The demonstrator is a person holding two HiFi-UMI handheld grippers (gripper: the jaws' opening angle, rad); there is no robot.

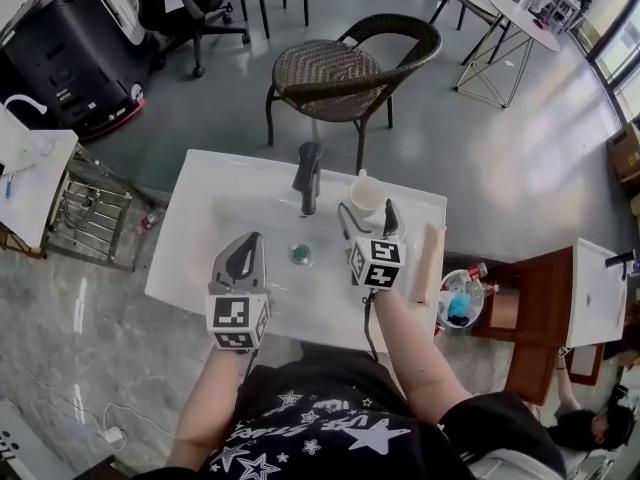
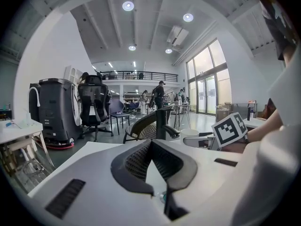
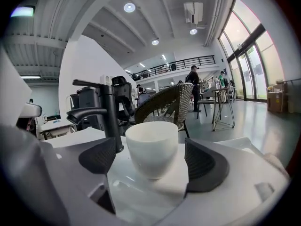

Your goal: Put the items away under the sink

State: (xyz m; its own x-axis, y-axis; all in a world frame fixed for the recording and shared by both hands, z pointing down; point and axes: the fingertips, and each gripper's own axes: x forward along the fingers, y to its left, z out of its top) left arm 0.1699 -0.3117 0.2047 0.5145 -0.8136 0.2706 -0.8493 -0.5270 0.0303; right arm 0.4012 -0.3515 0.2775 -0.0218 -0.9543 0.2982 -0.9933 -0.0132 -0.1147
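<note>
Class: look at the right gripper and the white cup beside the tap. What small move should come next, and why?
Probably ease the right gripper slightly forward around the white cup before closing. Its jaws stand apart, and the cup stands upright between their tips with gaps on either side, beside the black tap.

You get bright, even light from windows point(image 3: 249, 65) and ceiling lights point(image 2: 128, 5); your gripper views curve darkly at the edges

We find no legible text, white lettering among stars on the black shirt point(image 1: 330, 438) in front of the sink point(image 1: 200, 208) too blurred, cubes on left gripper point(image 1: 245, 256) and right gripper point(image 1: 368, 218) bear coded squares only
</note>
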